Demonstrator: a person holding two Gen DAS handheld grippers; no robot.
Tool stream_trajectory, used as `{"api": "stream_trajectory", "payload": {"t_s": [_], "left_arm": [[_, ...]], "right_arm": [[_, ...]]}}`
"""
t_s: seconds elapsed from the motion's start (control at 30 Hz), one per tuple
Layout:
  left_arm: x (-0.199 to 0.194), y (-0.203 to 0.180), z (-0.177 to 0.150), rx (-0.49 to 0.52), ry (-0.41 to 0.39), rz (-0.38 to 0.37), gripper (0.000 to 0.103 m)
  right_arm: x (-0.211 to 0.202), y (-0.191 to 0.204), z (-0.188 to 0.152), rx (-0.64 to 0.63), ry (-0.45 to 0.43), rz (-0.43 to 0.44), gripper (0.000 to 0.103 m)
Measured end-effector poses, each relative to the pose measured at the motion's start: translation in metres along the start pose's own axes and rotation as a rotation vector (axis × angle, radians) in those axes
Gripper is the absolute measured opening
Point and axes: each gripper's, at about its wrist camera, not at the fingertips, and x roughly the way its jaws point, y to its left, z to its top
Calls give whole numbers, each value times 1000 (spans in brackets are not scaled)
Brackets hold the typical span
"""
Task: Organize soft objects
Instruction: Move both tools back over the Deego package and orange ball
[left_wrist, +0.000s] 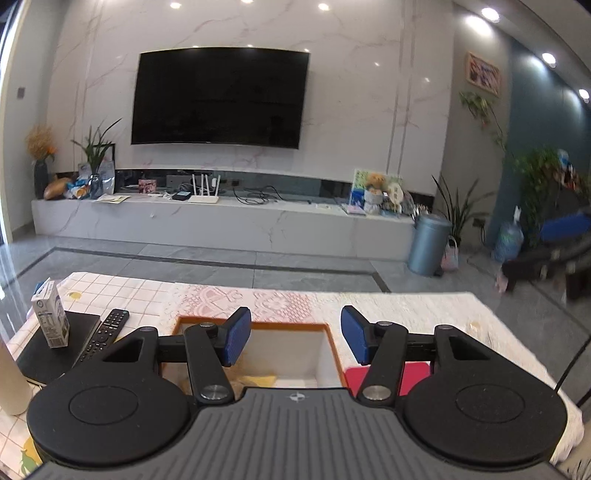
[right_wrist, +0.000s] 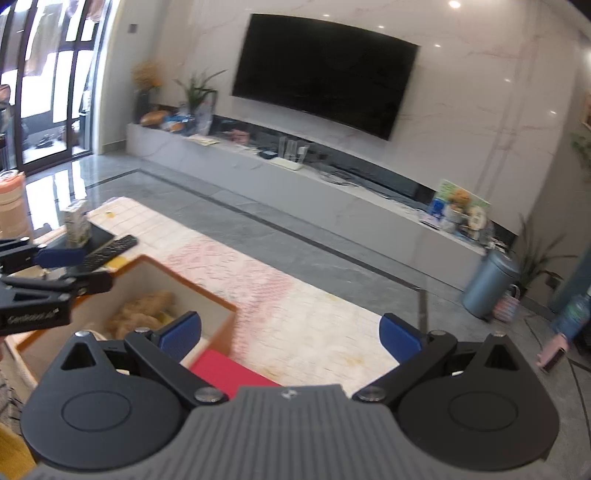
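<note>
Left gripper (left_wrist: 295, 336): nearest the lens, jaws well apart, nothing between the blue pads (left_wrist: 236, 338); hovers over the box mouth.
Right gripper (right_wrist: 290, 334): jaws spread wider, empty, above the table's cloth at 6 o'clock of its own view.
Table (right_wrist: 295, 314): patterned cloth, largest surface.
Box (left_wrist: 330, 339): orange-rimmed, pale inside, open top, at table centre.
Red pad (right_wrist: 225, 369): flat, just beside the box at its 3 o'clock; softness not judged with certainty.
Plush toy (right_wrist: 142, 306): tan, fluffy, lying inside the box. Likely light, squashy, non-slip, not fragile; best pinched at a thick fold of the body.
Yellow item (left_wrist: 258, 380): partly hidden in the box, kind unclear.
Remote (left_wrist: 107, 332), carton (left_wrist: 50, 317): 9 o'clock of the box, rigid.
</note>
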Motion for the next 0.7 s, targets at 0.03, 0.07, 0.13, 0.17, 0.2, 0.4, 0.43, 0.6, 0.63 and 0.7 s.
{"api": "stream_trajectory", "payload": {"t_s": [0.03, 0.07, 0.13, 0.17, 0.2, 0.4, 0.43, 0.6, 0.63, 0.7], "left_arm": [[1, -5, -1, 13, 6, -5, 65], [0, -9, -4, 27, 12, -7, 65], [-1, -20, -8, 66, 13, -7, 65], [-1, -25, -10, 90, 12, -8, 65], [-1, -30, -11, 112, 12, -9, 65], [6, -52, -21, 183, 22, -19, 66], [8, -56, -23, 190, 27, -19, 66], [27, -67, -26, 227, 58, -21, 66], [31, -68, -27, 228, 71, -13, 66], [40, -74, -28, 244, 103, -8, 67]], "right_arm": [[-3, -8, -2, 1, -3, -22, 100], [-6, -16, -5, 0, -8, -42, 100], [-10, -31, -12, 10, -23, -66, 100], [-11, -39, -16, 20, -29, -72, 100], [-11, -47, -21, 33, -35, -76, 100], [9, -87, -58, 163, -46, -65, 100], [15, -92, -66, 181, -42, -63, 100], [59, -111, -105, 263, 3, -46, 100], [68, -114, -114, 285, 12, -41, 100], [89, -118, -129, 325, 37, -33, 100]]}}
